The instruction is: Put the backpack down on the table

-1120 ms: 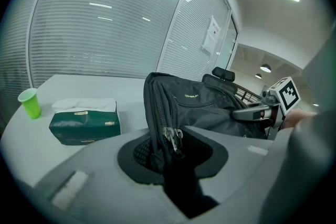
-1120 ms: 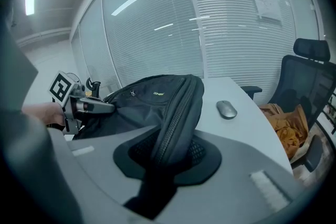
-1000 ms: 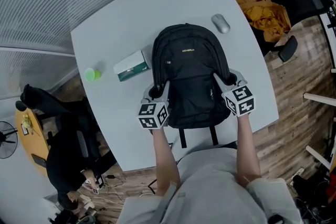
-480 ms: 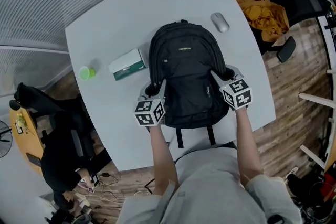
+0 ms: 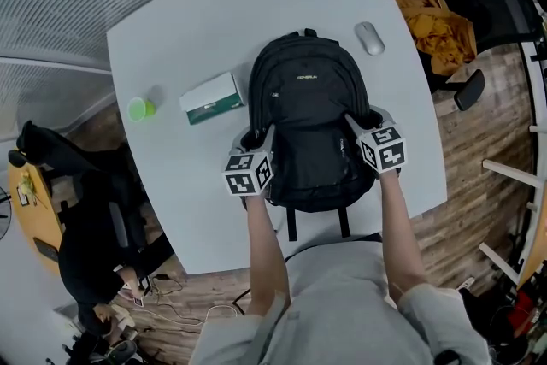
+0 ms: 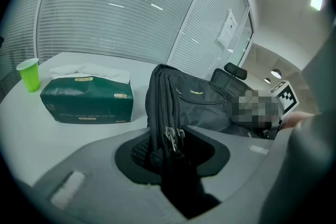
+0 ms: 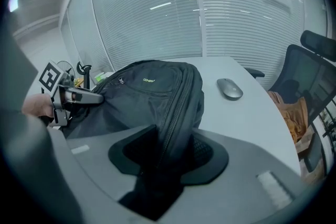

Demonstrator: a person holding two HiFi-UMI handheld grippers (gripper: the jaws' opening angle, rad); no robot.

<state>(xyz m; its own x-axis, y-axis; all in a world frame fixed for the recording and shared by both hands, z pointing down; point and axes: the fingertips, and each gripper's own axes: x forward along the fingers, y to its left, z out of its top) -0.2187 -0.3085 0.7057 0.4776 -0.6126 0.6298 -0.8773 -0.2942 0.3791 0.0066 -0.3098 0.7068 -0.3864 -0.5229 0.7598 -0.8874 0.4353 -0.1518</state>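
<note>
With the black fabric backpack (image 5: pixel 312 111) on the pale grey table (image 5: pixel 188 38), left gripper (image 5: pixel 255 138) and right gripper (image 5: pixel 366 117) — jaws just opening, loose astride its sides — are best widened, then withdrawn.

The pale grey worktop (image 5: pixel 197 30) in front of me carries four things. The black backpack (image 5: pixel 312 98) lies flat near its middle, with a green tissue box (image 5: pixel 212 97) just to its left and a small green cup (image 5: pixel 140 108) further left near the edge. A grey mouse (image 5: pixel 369 38) sits apart by the backpack's far right corner.
</note>
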